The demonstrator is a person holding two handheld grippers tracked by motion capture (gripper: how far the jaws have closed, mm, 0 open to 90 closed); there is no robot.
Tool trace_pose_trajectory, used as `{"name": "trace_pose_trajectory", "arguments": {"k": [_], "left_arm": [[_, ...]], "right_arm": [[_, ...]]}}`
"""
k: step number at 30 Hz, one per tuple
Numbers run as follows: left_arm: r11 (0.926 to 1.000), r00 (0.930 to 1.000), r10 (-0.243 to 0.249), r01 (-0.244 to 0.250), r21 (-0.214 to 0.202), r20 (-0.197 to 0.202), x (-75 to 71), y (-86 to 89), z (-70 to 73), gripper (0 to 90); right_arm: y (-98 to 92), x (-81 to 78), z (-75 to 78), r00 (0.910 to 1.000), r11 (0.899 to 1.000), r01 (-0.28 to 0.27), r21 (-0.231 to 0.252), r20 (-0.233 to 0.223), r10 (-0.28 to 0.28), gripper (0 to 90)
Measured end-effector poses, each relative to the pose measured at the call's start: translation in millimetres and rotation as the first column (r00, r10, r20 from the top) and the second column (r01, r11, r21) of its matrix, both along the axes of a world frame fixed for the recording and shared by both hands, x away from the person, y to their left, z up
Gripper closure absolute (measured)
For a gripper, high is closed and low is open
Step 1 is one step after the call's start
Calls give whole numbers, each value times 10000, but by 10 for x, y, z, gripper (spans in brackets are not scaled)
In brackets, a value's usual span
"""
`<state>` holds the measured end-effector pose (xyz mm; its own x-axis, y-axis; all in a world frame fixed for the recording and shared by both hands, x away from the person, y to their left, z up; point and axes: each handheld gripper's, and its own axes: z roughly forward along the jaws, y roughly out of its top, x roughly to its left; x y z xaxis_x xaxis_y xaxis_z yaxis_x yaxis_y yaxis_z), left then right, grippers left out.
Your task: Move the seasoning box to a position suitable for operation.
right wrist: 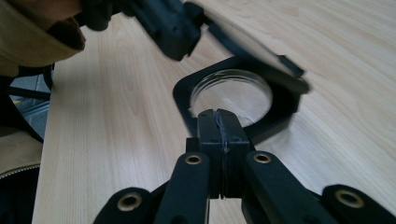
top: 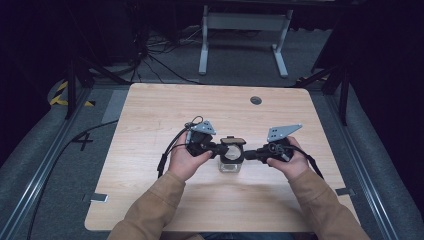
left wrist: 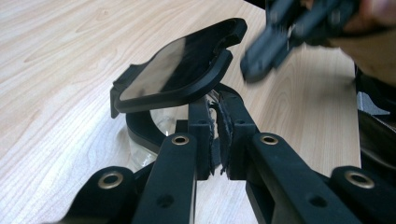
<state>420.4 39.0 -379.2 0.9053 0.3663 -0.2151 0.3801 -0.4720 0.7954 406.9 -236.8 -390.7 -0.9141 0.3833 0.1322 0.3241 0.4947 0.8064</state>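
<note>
From where I stand, the person's tan sleeves (top: 150, 210) come first in the high view, reaching over the near edge of the table (top: 150, 110). Each hand holds a tool. The left tool (top: 220, 148) and the right tool (top: 248, 154) point at each other, and the small glass jar (top: 230, 165) stands between their tips. Its black lid (top: 233, 141) is tipped up on the far side.

In the left gripper view, the left tool's (left wrist: 217, 100) jaws rise in front with only a thin slit between their frayed pads. The tips run in under the lid (left wrist: 182, 70), which slants open just above them. I cannot tell whether they pinch the jar's black collar (left wrist: 140, 130) there or merely rest against it. Beyond and to that tool's right, the right tool (left wrist: 275, 42) shows as a blur.

In the right gripper view, the right tool's (right wrist: 218, 116) jaws are pressed flat together with nothing between them. Just beyond their tips sits the collar (right wrist: 187, 93), framing the jar's round glass mouth (right wrist: 231, 95). The left tool (right wrist: 173, 23) hangs above and past it.

I'd say the step in hand is opening the jar, with the lid partly swung back. The next move seems to call for steadying the jar with one tool and nudging the lid fully clear with the other, gently, so the jar does not tip.
</note>
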Motion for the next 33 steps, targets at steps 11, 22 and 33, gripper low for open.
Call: {"name": "trace_pose_trajectory", "arguments": {"k": [11, 22, 33], "left_arm": [[9981, 9989, 458, -454, -423, 73, 87, -19, 65, 849], [9826, 9883, 1527, -1517, -1071, 10, 326, -10, 163, 864], [9711, 9764, 2148, -2159, -1020, -213, 475, -48, 161, 883]], "right_arm": [[55, -51, -73, 9998, 9999, 115, 9, 174, -115, 900], [59, -60, -71, 9996, 9998, 174, -39, 229, -173, 900], [70, -68, -63, 9994, 9997, 203, -142, 278, -199, 900]]}}
